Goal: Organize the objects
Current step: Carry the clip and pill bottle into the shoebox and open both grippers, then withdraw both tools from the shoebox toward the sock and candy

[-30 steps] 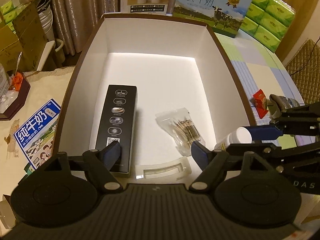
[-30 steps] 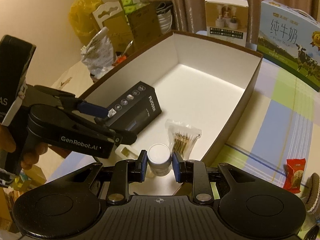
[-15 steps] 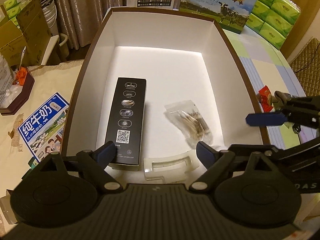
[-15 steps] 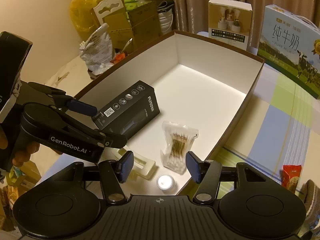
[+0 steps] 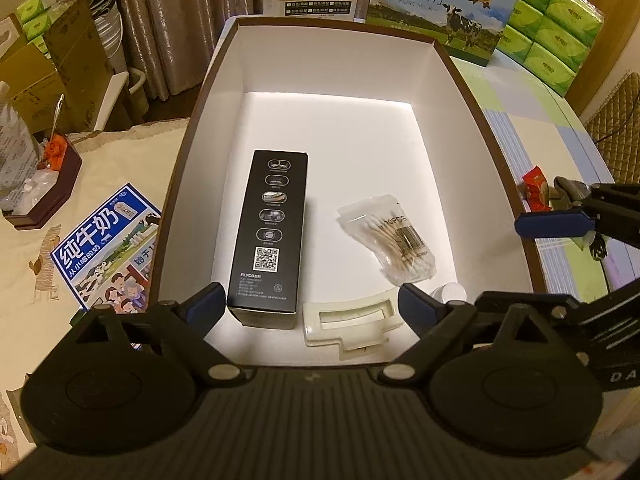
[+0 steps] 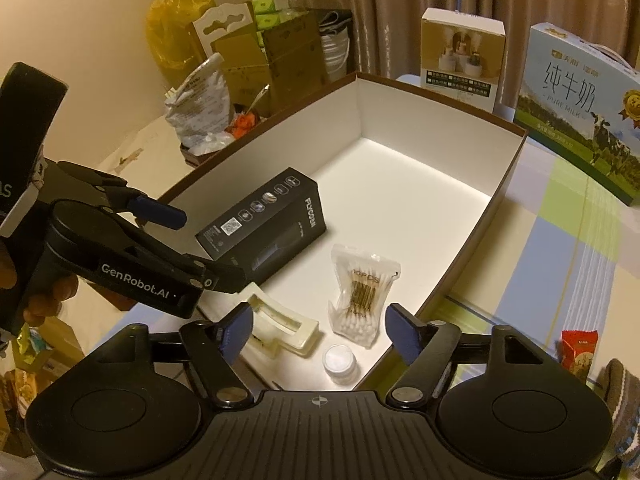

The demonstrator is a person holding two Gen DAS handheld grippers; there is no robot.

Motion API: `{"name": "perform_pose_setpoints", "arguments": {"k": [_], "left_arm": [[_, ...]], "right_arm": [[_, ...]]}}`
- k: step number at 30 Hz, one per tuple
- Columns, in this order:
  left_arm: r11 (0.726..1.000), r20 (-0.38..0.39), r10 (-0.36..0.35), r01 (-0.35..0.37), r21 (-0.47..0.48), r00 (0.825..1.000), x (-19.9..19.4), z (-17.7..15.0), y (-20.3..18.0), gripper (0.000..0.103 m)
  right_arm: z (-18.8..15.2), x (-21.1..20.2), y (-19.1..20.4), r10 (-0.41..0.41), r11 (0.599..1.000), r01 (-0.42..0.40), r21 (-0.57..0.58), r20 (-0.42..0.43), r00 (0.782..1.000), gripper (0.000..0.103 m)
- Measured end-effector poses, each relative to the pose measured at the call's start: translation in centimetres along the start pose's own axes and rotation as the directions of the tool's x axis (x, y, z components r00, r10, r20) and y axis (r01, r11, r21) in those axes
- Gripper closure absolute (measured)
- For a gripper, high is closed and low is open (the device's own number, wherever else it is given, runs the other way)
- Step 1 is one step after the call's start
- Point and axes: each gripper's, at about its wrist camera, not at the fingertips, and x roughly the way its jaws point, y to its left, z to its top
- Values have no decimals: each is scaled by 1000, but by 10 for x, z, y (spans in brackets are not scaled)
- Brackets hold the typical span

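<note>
So a second ago the right gripper (image 6: pixel 319 333) was clamped on the little white-capped bottle (image 6: pixel 339 363), hovering it over the near right corner of the big white box (image 6: pixel 436 112). Now its jaws are spread wide with nothing between them, and the bottle stands upright on the box floor in that corner, just beside the cotton swab bag (image 6: pixel 362 292) and the cream plastic tray insert (image 6: pixel 280 330). The right gripper has also pulled up and back, so the bottle sits below and between its fingers. From the left wrist view, the bottle has dropped from beside the right gripper's blue pad to peeking out behind the left gripper's right finger (image 5: pixel 420 307).
</note>
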Motion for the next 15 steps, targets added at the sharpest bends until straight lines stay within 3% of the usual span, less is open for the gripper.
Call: {"name": "perform_pose_setpoints", "arguments": {"k": [4,15], "left_arm": [[1000,5,6,-6,-4,1000,-5,-2,-1,11],[1000,29,22,-23,6,999,-22,-6,-12,11]], "right_arm": [[-2,-7,2,-6,1000,6,0,16,1000,25],[-9,-24,-1,-8,1000,7,20,52,999,23]]}}
